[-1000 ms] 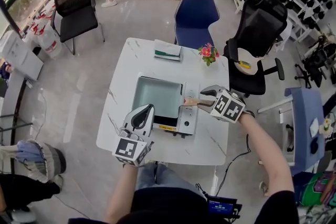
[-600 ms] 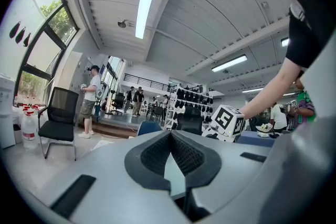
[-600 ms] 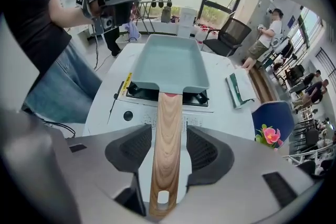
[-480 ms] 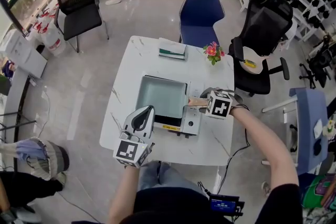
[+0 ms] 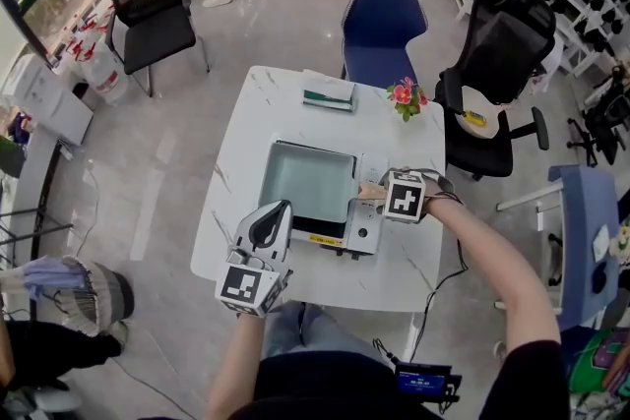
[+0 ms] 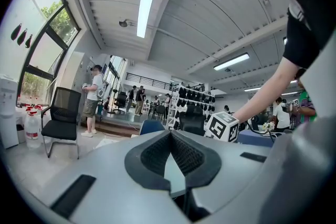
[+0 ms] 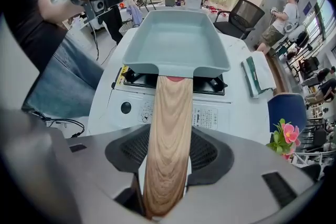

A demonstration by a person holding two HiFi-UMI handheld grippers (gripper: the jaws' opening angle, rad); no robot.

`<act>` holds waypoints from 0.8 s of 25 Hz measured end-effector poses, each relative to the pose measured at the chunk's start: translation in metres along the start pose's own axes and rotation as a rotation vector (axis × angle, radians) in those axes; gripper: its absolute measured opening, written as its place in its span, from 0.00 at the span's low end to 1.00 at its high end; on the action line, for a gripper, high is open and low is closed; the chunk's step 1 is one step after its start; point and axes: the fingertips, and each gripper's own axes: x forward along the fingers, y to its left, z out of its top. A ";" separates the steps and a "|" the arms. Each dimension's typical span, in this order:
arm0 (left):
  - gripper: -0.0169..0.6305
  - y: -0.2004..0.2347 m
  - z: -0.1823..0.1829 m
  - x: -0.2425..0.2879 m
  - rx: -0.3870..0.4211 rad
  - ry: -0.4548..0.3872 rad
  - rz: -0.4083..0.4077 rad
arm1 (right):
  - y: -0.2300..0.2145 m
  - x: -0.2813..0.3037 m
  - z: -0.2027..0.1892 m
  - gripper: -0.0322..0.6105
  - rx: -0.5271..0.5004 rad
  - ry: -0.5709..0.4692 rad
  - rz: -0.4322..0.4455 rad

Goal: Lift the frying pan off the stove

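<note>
Fingers (image 7: 211, 155) of our right gripper (image 7: 169, 159) stand spread wide, one on each side of the wooden handle (image 7: 168, 113) of the frying pan (image 7: 178, 34). Thin slivers of white show between them and the wood, so we are around the handle without squeezing it. The handle runs straight down the middle of the gap, well back into the gripper.

Our left gripper (image 6: 170, 135) has its tips pressed together with nothing between them. We hold it in the air over the near-left part of the table (image 5: 246, 138), pointing out across the room and clear of the pan.

The pan is a square, pale grey-blue one with an empty inside. It sits on the burner of a small white stove (image 5: 356, 229), with its handle reaching toward the right edge of the table. The stove itself stands by the near edge, a little right of the middle, its knob and printed panel on the side nearest our right gripper.

At the far right corner of the table is a small bunch of pink and red flowers (image 5: 404, 96). A flat green-and-white item (image 5: 330, 94) lies along the far edge, about midway. Beyond that edge a blue chair (image 5: 384, 25) is drawn up to the table, and a black office chair (image 5: 497, 44) stands off the far right corner.
</note>
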 end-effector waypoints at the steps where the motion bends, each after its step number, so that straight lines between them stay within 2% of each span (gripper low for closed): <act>1: 0.05 0.000 -0.001 0.000 -0.002 0.006 0.003 | 0.000 0.001 0.000 0.37 0.005 0.001 0.005; 4: 0.05 0.003 -0.002 0.000 -0.009 0.040 0.022 | 0.001 0.004 0.001 0.36 0.021 -0.003 0.017; 7: 0.05 -0.001 0.001 0.003 0.000 0.014 -0.003 | 0.001 0.004 0.003 0.32 0.019 -0.004 0.019; 14: 0.05 0.004 0.002 0.003 -0.002 0.033 0.013 | -0.003 -0.002 0.009 0.17 0.021 -0.035 -0.010; 17: 0.05 0.002 0.002 0.004 0.005 0.013 -0.005 | -0.002 -0.002 0.009 0.16 0.024 -0.044 -0.016; 20: 0.05 0.003 0.002 0.005 0.001 0.030 0.008 | -0.002 0.000 0.008 0.15 0.029 -0.049 -0.016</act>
